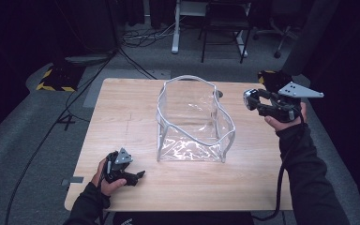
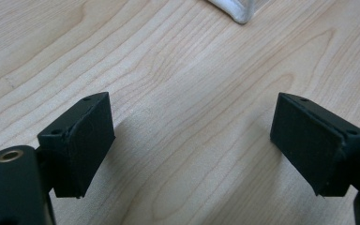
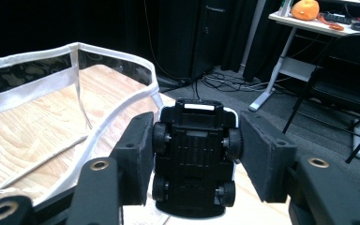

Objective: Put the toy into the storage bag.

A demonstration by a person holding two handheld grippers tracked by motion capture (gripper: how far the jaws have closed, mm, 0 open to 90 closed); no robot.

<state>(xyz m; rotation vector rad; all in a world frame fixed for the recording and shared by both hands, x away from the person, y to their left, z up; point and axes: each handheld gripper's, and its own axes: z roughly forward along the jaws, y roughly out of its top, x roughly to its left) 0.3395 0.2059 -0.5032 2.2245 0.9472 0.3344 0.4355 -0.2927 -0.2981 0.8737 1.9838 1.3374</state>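
A clear plastic bag with a white rim stands open in the middle of the wooden table. To its right, above the table's edge, my right gripper is shut on a small black toy car. In the right gripper view the toy car shows its underside and four wheels between the pads of the right gripper, with the bag's rim to the left. My left gripper rests low near the table's front left. In its own view the left gripper is open over bare wood, with a bag corner ahead.
Beyond the table lie floor cables, a desk leg and a dark chair. Yellow-black hazard tape marks the floor at the left. An orange object sits on a white desk in the background.
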